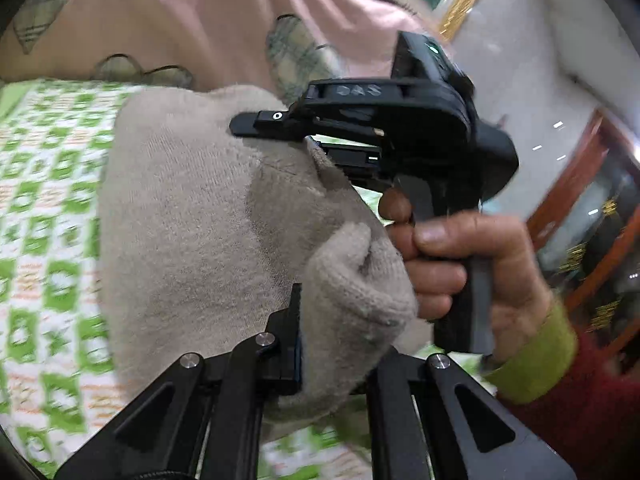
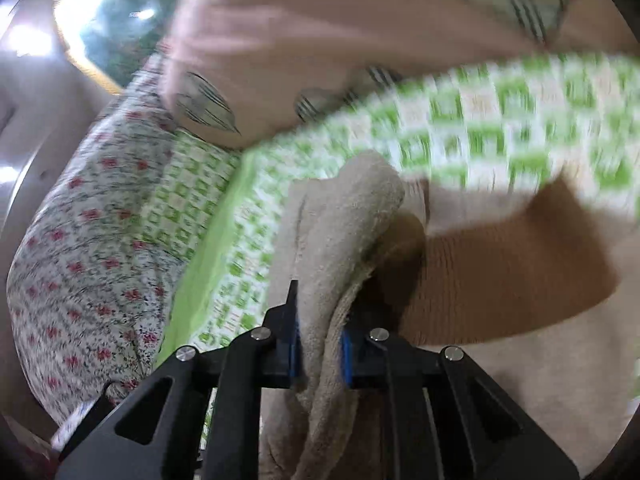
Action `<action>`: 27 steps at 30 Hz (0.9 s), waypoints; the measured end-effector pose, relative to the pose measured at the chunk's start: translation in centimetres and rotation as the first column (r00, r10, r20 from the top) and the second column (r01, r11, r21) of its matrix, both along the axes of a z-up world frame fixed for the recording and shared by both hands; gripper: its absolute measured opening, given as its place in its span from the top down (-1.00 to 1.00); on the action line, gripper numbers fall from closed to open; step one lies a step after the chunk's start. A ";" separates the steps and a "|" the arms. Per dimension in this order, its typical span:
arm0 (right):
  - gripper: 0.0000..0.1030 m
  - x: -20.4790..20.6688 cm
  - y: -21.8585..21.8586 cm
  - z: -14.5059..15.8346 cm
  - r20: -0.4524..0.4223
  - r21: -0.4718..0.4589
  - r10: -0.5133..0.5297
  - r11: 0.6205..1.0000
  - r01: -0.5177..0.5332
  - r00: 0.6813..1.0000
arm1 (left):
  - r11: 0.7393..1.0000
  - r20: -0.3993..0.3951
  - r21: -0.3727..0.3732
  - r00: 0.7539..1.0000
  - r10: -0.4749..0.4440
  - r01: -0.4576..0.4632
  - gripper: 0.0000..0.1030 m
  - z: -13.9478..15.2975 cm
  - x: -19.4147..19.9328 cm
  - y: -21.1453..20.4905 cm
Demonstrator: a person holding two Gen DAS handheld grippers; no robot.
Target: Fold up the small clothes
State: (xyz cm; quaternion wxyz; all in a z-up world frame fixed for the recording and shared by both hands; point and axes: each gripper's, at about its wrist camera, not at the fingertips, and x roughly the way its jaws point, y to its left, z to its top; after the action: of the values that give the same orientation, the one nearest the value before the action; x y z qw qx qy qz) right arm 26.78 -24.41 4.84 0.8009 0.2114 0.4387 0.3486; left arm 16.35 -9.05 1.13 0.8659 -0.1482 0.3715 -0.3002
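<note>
A small beige knitted garment (image 1: 188, 216) hangs lifted over the green-and-white checked bedspread (image 1: 44, 184). My left gripper (image 1: 340, 344) is shut on a bunched edge of it. My right gripper (image 1: 276, 128), held by a hand (image 1: 472, 264), grips the garment's upper edge in the left wrist view. In the right wrist view my right gripper (image 2: 320, 340) is shut on a fold of the beige garment (image 2: 352, 220), which spreads to the right (image 2: 500, 272) over the bedspread (image 2: 460, 128).
A pink pillow with striped leaf prints (image 1: 200, 20) lies at the head of the bed, also in the right wrist view (image 2: 320, 40). A floral quilt (image 2: 88, 260) sits at the left. A wooden cabinet (image 1: 592, 220) stands at the right.
</note>
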 end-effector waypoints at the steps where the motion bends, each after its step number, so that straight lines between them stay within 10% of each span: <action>1: 0.67 -0.2 -1.0 0.9 0.029 -0.009 -0.004 1.000 0.004 1.000 | 1.000 -0.007 -0.021 1.000 -0.017 0.017 0.86 0.2 0.3 -0.6; 9: 0.67 -1.7 -8.8 -2.8 0.009 -0.223 -0.125 0.967 0.124 0.992 | 0.992 -0.121 -0.060 0.986 -0.116 0.109 0.86 -3.5 1.9 -8.7; 21: 0.62 -2.0 -12.4 -6.4 -0.015 -0.184 -0.170 0.969 0.164 0.985 | 0.989 -0.186 -0.018 0.971 -0.148 0.147 0.58 -4.6 1.9 -10.1; 27: -0.01 -3.9 -13.8 -5.8 -0.034 -0.207 -0.251 0.949 0.239 0.967 | 0.994 -0.187 -0.015 0.976 -0.108 0.107 0.08 -2.9 -0.9 -5.5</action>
State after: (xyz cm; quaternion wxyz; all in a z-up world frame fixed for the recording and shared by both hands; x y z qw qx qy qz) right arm 22.92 -38.22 -1.01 0.8417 0.1926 0.4658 0.1938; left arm 15.48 -14.51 -1.72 0.8093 -0.1578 0.4581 -0.3321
